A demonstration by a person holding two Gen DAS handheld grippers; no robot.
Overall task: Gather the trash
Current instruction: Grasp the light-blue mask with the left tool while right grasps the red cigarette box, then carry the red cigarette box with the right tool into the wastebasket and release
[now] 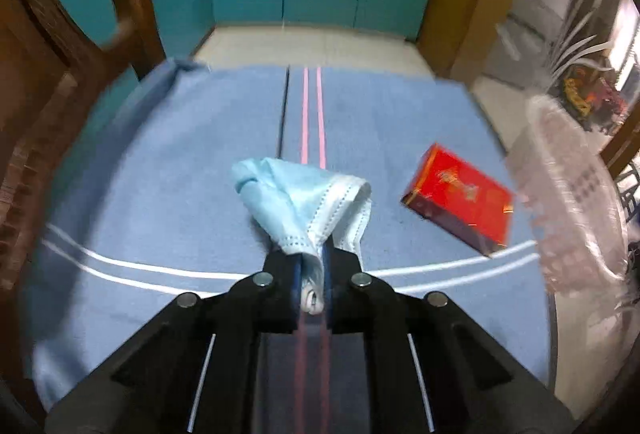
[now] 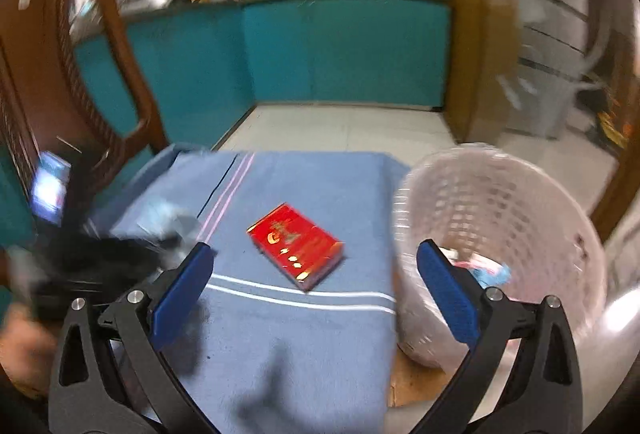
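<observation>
1. Left wrist view: left gripper (image 1: pixel 315 258) is clamped tight on a crumpled light-blue face mask (image 1: pixel 308 193). One end of the mask is pinched between the fingers; the rest fans out ahead of the tips, over the blue cloth (image 1: pixel 160 173).
2. Same view: the mask's long axis runs from the jaws out toward far-left. The stitched edge is on the right side, and an ear loop hangs down by the right finger.
3. Same view: red box (image 1: pixel 460 199) lies flat on the cloth, right of and slightly beyond the fingertips, well apart from the mask. Long axis runs far-left to near-right. Pale mesh basket (image 1: pixel 568 193) is at the right edge, blurred.
4. Right wrist view: right gripper (image 2: pixel 316 270) has its jaws spread wide with nothing between the blue pads (image 2: pixel 184 290).
5. Same view: the box (image 2: pixel 296 248) sits on the cloth (image 2: pixel 288 354) just ahead of the gap, between the two fingers, not touching them. Long axis far-left to near-right, printed face up.
6. Same view: the basket (image 2: pixel 520 201) stands at the right, just beside the cloth's edge and behind the right finger. Some scraps are inside, but it's too blurred to identify them.
7. Same view: left gripper (image 2: pixel 176 234) is a dark blur at left.
</observation>
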